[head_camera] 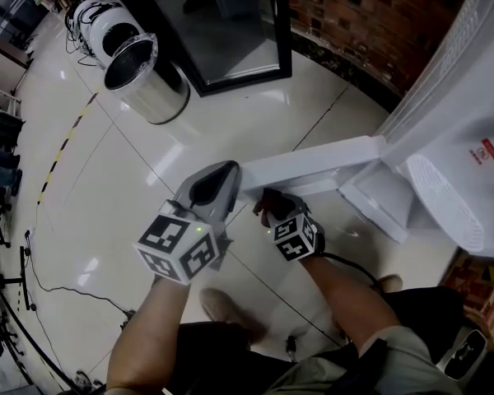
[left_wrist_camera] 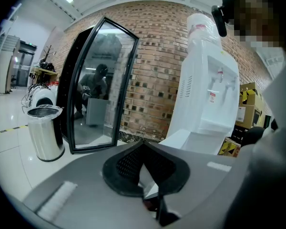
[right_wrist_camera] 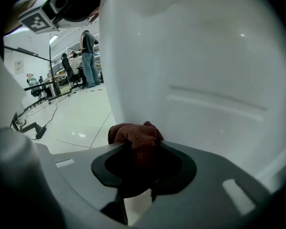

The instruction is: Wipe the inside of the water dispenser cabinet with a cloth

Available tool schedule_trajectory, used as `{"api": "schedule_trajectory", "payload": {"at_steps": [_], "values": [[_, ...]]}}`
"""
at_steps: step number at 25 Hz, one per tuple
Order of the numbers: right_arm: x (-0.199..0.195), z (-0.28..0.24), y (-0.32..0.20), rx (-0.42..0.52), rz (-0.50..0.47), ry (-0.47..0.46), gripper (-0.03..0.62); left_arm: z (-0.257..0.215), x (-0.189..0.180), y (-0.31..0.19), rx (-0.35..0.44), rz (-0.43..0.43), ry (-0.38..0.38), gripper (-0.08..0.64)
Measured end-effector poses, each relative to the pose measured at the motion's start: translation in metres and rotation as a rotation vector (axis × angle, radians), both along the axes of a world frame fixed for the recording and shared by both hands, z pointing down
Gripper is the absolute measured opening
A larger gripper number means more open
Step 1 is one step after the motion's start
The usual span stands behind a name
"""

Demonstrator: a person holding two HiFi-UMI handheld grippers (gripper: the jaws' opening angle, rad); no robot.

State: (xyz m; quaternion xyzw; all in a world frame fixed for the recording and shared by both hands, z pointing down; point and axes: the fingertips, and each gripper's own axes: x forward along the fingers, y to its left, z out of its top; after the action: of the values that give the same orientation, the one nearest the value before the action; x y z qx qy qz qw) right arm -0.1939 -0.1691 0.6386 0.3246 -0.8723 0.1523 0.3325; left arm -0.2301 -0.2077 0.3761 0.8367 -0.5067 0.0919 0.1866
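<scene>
The white water dispenser (head_camera: 453,138) stands at the right with its cabinet door (head_camera: 313,164) swung open toward me. A reddish-brown cloth (right_wrist_camera: 133,133) is bunched between the jaws of my right gripper (right_wrist_camera: 136,144), which is shut on it. The cloth presses against a white panel (right_wrist_camera: 205,80) that fills the right gripper view. In the head view the right gripper (head_camera: 267,208) sits just below the door's lower edge. My left gripper (head_camera: 229,175) is shut with nothing in it, its tips at the door's free end. From the left gripper (left_wrist_camera: 143,144) view the dispenser (left_wrist_camera: 205,94) stands ahead to the right.
A steel bin (head_camera: 144,76) stands on the tiled floor at the back left, next to a black glass-door cabinet (head_camera: 222,23). A brick wall (head_camera: 370,15) runs behind the dispenser. Cardboard boxes (left_wrist_camera: 245,109) sit to its right. Cables (head_camera: 58,290) trail across the floor at left.
</scene>
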Motion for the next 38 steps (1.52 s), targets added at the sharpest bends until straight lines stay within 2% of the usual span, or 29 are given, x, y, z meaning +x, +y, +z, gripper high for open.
{"api": "schedule_trajectory", "payload": {"at_steps": [5,11,16,23,26,38], "values": [[-0.003,0.004,-0.014,-0.023,0.064,-0.015,0.137,0.000,0.001,0.000,-0.001,0.005,-0.001,0.000],[0.016,0.003,-0.025,-0.003,0.128,0.012,0.137,-0.001,-0.001,-0.001,-0.002,0.003,0.004,0.000],[0.057,0.007,-0.034,-0.016,0.238,0.049,0.137,0.001,0.000,0.001,-0.002,0.002,-0.002,0.000],[0.138,0.008,-0.052,-0.038,0.505,0.065,0.137,0.001,0.000,0.004,-0.002,-0.011,-0.011,0.000],[0.171,0.004,-0.054,-0.033,0.589,0.067,0.137,0.002,0.001,0.004,-0.003,-0.018,-0.019,0.000],[0.225,-0.013,-0.039,-0.008,0.719,0.051,0.135,0.002,0.000,0.007,-0.008,-0.064,-0.036,0.000]]}}
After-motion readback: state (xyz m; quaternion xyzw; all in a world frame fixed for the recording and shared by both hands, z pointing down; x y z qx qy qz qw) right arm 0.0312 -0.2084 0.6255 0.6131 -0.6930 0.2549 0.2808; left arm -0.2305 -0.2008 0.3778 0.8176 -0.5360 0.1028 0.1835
